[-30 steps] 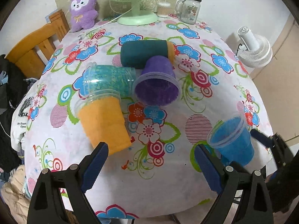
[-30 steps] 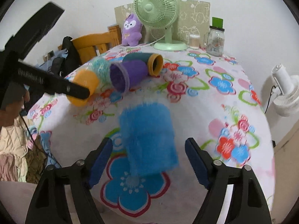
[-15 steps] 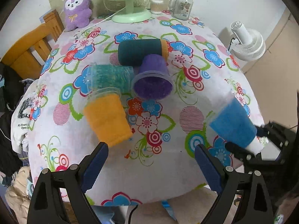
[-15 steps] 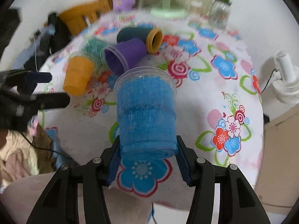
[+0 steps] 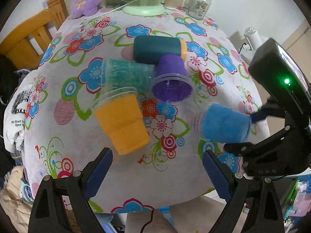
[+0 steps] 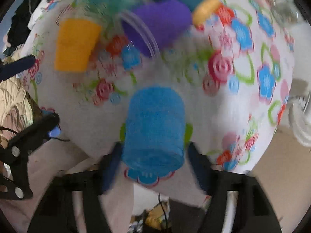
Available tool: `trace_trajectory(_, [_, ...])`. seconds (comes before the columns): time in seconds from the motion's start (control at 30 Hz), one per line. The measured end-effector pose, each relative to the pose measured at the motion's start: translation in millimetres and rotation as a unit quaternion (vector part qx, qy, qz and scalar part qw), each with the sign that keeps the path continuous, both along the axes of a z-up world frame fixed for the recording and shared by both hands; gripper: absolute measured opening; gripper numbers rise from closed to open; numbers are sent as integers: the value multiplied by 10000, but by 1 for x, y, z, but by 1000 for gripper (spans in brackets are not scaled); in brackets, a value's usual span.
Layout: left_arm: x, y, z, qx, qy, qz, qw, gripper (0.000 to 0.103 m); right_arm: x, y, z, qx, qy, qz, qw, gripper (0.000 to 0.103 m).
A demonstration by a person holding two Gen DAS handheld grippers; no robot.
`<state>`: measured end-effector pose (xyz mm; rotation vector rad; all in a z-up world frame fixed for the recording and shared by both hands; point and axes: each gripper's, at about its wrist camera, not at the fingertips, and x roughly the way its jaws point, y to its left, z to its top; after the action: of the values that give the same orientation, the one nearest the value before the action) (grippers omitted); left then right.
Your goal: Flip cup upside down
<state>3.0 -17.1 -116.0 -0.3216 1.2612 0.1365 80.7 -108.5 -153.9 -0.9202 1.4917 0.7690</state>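
Here the right gripper (image 6: 153, 155) apparently clamps the blurred blue cup (image 6: 153, 128).

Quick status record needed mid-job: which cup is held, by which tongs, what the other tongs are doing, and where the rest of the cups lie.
held cup: blue fuzzy-sleeved clear plastic cup, tipped over, rim pointing away from the tongs
holder: right tongs, shut on its base end
left tongs: open, empty, above the table's near edge
other cups: orange fuzzy cup, purple fuzzy cup, teal-green fuzzy cup and dark teal tumbler with orange rim, all on their sides, clustered
surface: floral tablecloth
image quality: right wrist view motion-blurred
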Motion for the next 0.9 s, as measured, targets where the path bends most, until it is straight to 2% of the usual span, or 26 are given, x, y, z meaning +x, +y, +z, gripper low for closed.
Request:
trace_trajectory(0.1, [0,8,2,1,1,76,10000,95,-6,6,25,685,-661,172,9953,88])
trace_trajectory(0.23, [1,14,14,35,-118,133,9998,95,-11,-6,55,1360,-1326,-219,9816,88])
trace_trajectory(0.4, [4,14,42,359,-347,59,9987,95,-8,-21,85,1992,-1618,-900,9623,88])
trace_trajectory(0.5, [3,13,60,426,-500,48,9978,95,-11,-31,106,2329,-1741,-1275,9483,88])
trace_trajectory(0.67, [-1,8,89,629,-772,73,9950,100,-16,-49,131,2694,-2011,-1691,9265,92])
trace_trajectory(0.9, [-10,-4,122,722,-1093,68,9914,103,-30,-74,163,3030,-2348,-2072,9001,95])
